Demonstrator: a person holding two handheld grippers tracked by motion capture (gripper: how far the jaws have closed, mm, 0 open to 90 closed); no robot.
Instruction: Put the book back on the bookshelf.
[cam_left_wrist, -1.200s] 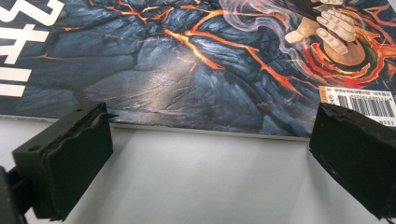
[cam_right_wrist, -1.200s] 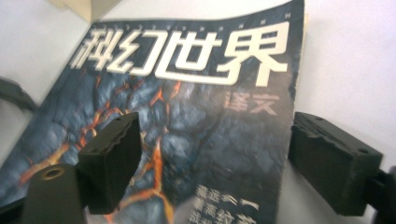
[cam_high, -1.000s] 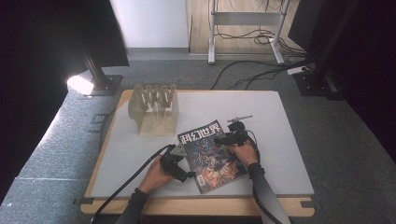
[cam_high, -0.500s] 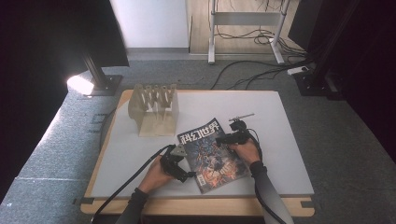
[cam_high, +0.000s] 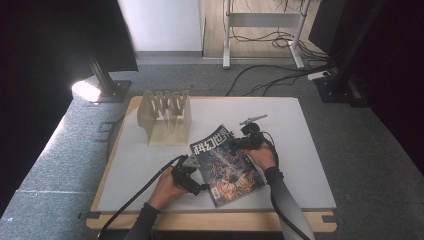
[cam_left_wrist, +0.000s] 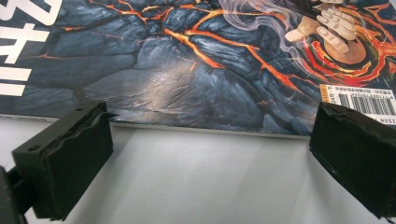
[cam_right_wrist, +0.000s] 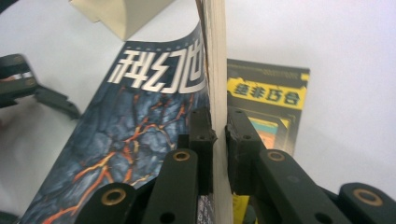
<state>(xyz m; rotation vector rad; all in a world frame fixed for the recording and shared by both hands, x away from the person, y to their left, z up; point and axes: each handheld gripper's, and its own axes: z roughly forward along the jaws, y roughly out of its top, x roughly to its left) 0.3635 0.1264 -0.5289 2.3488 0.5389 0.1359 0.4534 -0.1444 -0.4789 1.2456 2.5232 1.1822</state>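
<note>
Here the wooden rack (cam_high: 165, 117) beside the magazine (cam_high: 227, 165) holds nothing.

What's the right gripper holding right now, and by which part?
The right gripper is clamped on the magazine's page edge, lifting that side; the left gripper holds nothing.

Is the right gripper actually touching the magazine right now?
Touching. In the right gripper view the right gripper has both jaws pressed against the page edge of the magazine, which stands raised between them.
</note>
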